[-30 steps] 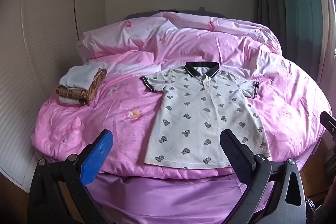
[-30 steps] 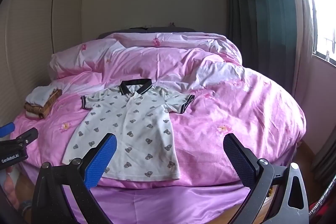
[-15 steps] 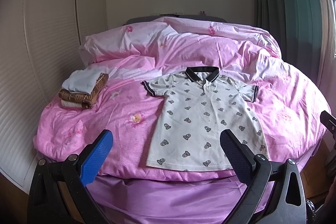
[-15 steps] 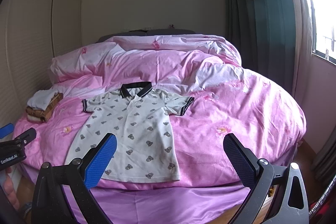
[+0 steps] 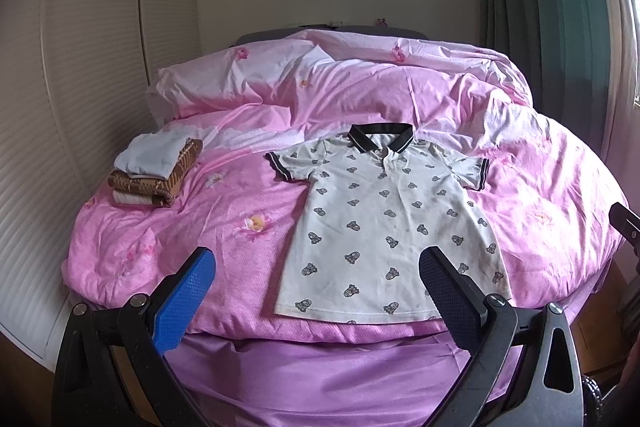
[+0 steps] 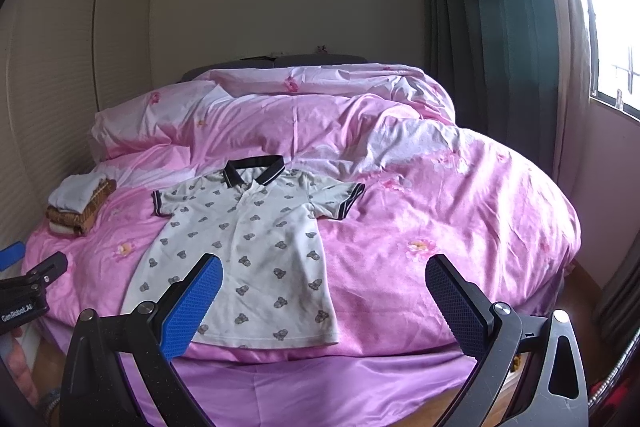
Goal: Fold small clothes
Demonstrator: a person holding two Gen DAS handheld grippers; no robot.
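A small white polo shirt [image 5: 384, 223] [image 6: 248, 251] with a grey print, black collar and black sleeve trim lies flat and face up on the pink bed, collar away from me and hem at the near edge. My left gripper [image 5: 316, 263] hangs open in front of the bed's near edge, level with the shirt's hem and apart from it. Further right, my right gripper [image 6: 324, 267] also stands open, with the shirt behind its left finger. Neither holds anything.
The pink quilt [image 5: 540, 195] [image 6: 460, 211] covers the bed, bunched up toward the far end. A stack of folded clothes [image 5: 156, 173] [image 6: 78, 201] sits at the left side. A slatted wardrobe door [image 5: 80, 87] stands left, dark curtains [image 6: 480, 19] and a window right.
Both grippers have drawn back a little from the bed, so the shirt sits slightly lower and smaller in view. The shirt itself has not moved.
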